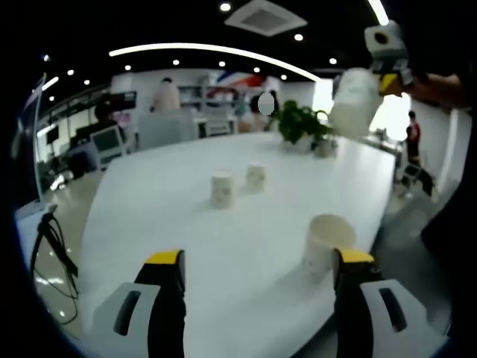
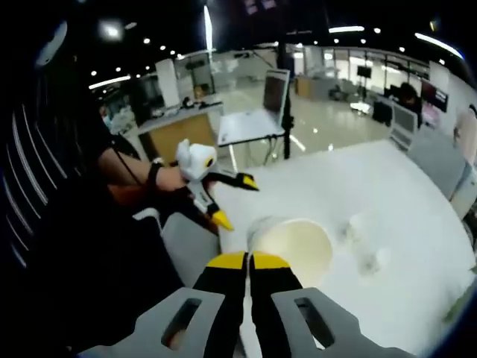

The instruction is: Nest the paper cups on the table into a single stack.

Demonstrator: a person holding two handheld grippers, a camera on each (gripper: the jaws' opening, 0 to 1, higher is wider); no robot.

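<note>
The left gripper (image 1: 257,287) hangs low over the near edge of the white table (image 1: 171,201), its jaws spread wide with nothing between them. A paper cup (image 1: 326,242) stands upright on the table just ahead of the right-hand jaw. Two more cups (image 1: 223,189) (image 1: 256,177) stand upright nearer the table's middle, close beside each other, and a potted plant (image 1: 302,123) sits at the far end. The right gripper (image 2: 248,272) has its jaws pressed together on the near rim of a cup (image 2: 294,246), held mouth-up above the table with its cream inside showing; in the left gripper view this held cup (image 1: 356,101) hangs high above the table's far end. The cups look light and thin-walled, likely to crush if squeezed mid-body and to tip or slide on the smooth tabletop when nudged. The rolled rim should be the stiffest place to pinch. For the standing cup, a light pinch on the lip or a steadying touch at the wall seems safest while the held cup comes down over it.
</note>
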